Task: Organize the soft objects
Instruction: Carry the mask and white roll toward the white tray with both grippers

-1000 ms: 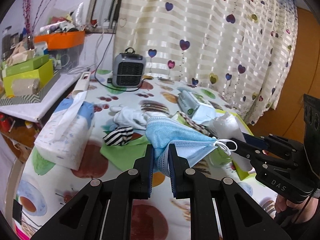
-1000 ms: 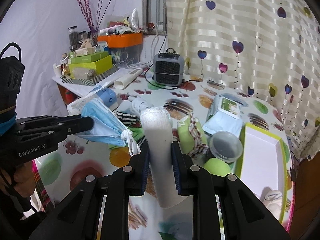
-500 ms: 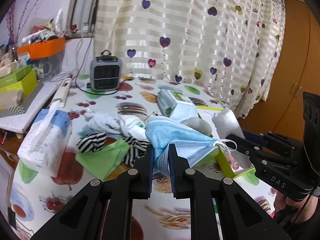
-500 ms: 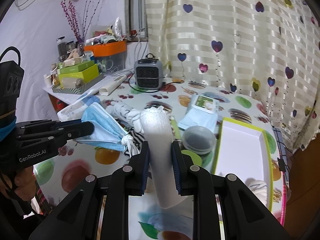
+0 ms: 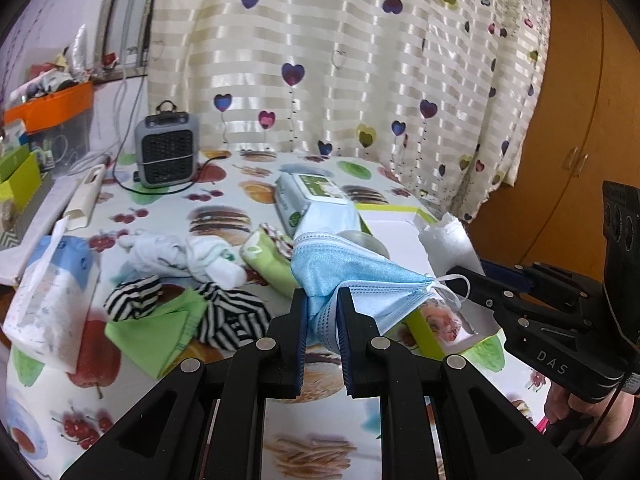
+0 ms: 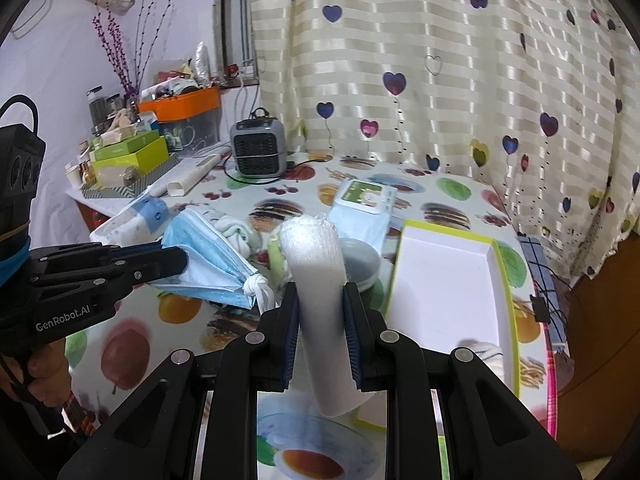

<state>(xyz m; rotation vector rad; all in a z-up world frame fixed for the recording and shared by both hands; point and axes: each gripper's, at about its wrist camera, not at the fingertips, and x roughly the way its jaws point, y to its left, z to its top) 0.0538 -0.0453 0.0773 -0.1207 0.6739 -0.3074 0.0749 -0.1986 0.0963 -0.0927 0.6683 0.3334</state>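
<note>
Tongs on the left (image 5: 322,312) pinch a crumpled blue pleated face mask (image 5: 352,276), held above the fruit-print table (image 5: 120,380). Right tongs (image 6: 320,320) clamp an upright white rolled cloth (image 6: 316,280) beside the shallow white tray with a lime-green rim (image 6: 502,276).

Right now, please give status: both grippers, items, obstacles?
Left gripper shut on mask. Right gripper shut on white roll. Box ahead, a sock inside. Path looks clear.
</note>
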